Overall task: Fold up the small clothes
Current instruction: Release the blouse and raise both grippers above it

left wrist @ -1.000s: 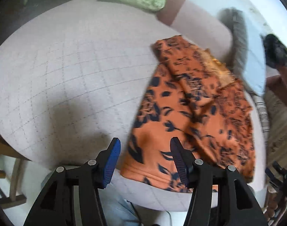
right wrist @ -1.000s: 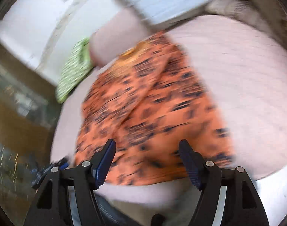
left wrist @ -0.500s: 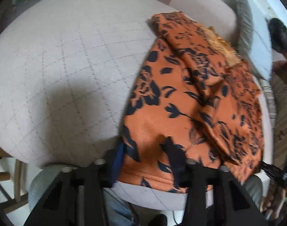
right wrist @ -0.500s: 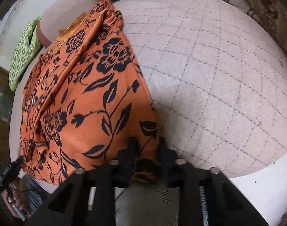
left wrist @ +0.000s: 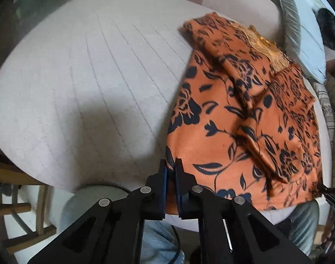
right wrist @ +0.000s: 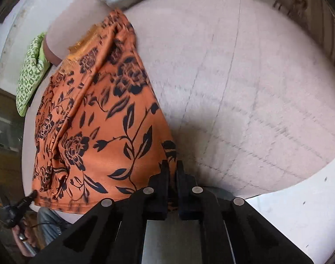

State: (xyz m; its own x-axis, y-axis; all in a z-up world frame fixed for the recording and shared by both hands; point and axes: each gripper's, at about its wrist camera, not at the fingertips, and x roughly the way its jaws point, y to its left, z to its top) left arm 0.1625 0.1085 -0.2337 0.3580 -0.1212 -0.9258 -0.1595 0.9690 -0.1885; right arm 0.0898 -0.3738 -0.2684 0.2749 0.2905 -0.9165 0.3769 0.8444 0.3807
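the garment [left wrist: 231,118] is orange with a black flower print and lies flat on the quilted pale cushion [left wrist: 90,77], its hem along the near edge, its far end reaching toward the back where a gold-trimmed neck shows. its sides look already turned in, so it lies as a long strip in several layers. the left gripper [left wrist: 171,167] has just been closing and now pinches the near left corner of the hem, cloth plainly between its almost-shut jaws. the right gripper [right wrist: 172,167] is nearly shut too, clamped on the near right corner, with orange cloth showing in the narrow gap. the cloth looks thin, light and very soft, with a slight sheen that suggests it may slide; it will probably sag between the two held corners and carry no shape of its own. the corners at the hem seem the sensible hold, since the stitched edge gives the pads more to bite on. the folded-in layers are loose and could slip apart if only the top one is caught. a green patterned cloth [right wrist: 29,74] lies off the cushion's far left corner.
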